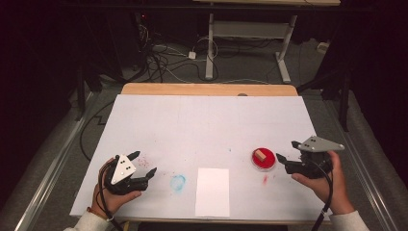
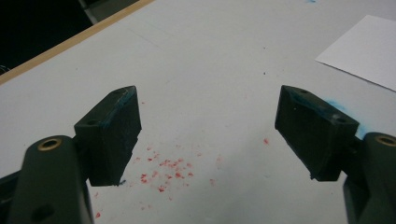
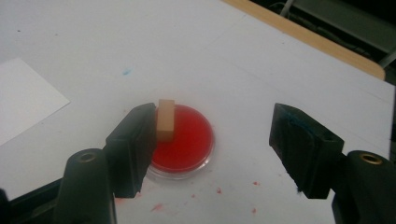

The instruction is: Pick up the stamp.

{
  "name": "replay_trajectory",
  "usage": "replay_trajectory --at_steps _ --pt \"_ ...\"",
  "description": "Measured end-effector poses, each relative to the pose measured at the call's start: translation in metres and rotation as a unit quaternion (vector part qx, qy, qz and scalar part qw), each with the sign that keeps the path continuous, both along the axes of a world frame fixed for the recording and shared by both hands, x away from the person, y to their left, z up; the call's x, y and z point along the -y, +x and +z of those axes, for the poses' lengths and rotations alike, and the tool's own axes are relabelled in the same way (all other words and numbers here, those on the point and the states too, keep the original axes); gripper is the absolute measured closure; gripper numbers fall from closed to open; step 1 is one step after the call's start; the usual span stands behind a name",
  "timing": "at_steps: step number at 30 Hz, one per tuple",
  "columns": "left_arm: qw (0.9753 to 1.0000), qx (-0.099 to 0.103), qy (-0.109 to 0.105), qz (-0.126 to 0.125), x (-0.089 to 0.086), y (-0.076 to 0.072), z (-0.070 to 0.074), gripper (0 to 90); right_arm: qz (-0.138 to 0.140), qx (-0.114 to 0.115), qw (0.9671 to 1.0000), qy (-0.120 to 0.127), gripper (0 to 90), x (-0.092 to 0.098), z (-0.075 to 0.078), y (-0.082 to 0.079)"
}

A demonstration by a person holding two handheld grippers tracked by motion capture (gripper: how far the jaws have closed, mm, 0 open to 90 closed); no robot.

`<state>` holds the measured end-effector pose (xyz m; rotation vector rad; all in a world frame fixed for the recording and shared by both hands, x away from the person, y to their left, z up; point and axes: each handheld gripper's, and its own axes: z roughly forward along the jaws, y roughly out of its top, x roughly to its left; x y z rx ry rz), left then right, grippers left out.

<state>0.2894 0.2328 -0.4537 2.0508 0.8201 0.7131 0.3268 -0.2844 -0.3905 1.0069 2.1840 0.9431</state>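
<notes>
A round red ink pad dish (image 1: 263, 160) sits on the white-covered table at the right, with a small tan wooden block (image 1: 260, 155) standing in it. My right gripper (image 1: 287, 156) is open just right of the dish; in the right gripper view the block (image 3: 165, 119) stands in the dish (image 3: 189, 140) ahead of the left jaw, between the spread jaws (image 3: 215, 144). My left gripper (image 1: 142, 163) is open at the front left, empty, over red specks (image 2: 168, 168). A white sheet of paper (image 1: 212, 191) lies at the front centre.
A blue smudge (image 1: 177, 182) marks the cover left of the paper, and a red smear (image 1: 265, 180) lies in front of the dish. The wooden table edge (image 1: 207, 89) runs along the far side. Beyond it, cables and a desk frame (image 1: 250, 33) stand on the floor.
</notes>
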Motion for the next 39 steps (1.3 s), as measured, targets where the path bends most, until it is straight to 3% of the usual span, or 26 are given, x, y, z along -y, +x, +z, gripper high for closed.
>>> replay_trajectory --at_steps 6,9,18,22,30,33,39 --pt "1.0 0.002 0.005 -0.003 -0.001 0.001 -0.001 21.8 0.016 -0.044 0.9985 -0.028 38.1 -0.023 0.0 0.017" --pt "1.0 -0.005 0.002 -0.002 -0.001 0.0 -0.001 21.8 0.018 -0.069 0.9964 -0.047 38.6 -0.032 -0.007 0.026" --pt "0.9998 -0.015 0.012 -0.006 -0.001 0.002 -0.004 21.8 0.018 -0.13 0.989 -0.068 50.2 -0.05 -0.029 0.05" --pt "0.9998 -0.013 0.015 -0.009 -0.002 0.003 -0.004 21.8 0.02 -0.143 0.9866 -0.076 54.9 -0.054 -0.037 0.059" --pt "0.9995 -0.026 0.017 -0.01 -0.001 0.003 -0.006 21.8 0.025 -0.165 0.9811 -0.098 73.6 -0.058 -0.05 0.066" --pt "0.9993 -0.029 0.019 -0.011 -0.001 0.004 -0.007 21.8 0.022 -0.16 0.9809 -0.108 75.0 -0.059 -0.049 0.066" --pt "0.9994 -0.024 0.021 -0.015 -0.001 0.005 -0.007 21.7 0.027 -0.153 0.9826 -0.102 75.2 -0.055 -0.043 0.063"
